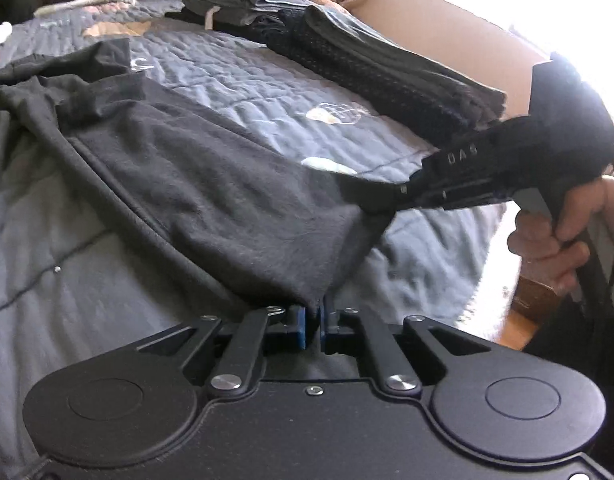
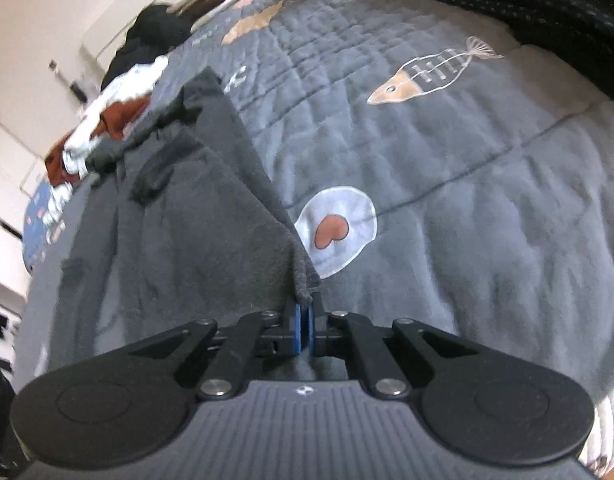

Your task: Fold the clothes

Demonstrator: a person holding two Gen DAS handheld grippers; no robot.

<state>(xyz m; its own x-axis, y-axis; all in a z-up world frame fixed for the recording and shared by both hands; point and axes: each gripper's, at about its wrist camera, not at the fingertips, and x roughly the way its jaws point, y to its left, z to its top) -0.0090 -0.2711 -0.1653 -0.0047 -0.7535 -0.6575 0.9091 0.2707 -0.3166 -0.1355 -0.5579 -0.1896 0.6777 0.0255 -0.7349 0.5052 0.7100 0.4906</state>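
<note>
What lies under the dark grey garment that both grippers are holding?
Under the garment lies the grey quilt, printed with a fish and a heart. The part of the quilt beneath the cloth is covered, so anything lying there cannot be seen.

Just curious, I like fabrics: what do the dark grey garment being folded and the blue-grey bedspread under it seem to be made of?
The dark grey garment looks like soft matte cotton jersey: faintly fuzzy surface, limp drape. The blue-grey bedspread looks like padded quilted fabric, probably cotton or microfibre: stitched lines, puffy squares, printed fish motif. Neither fibre is certain.
</note>
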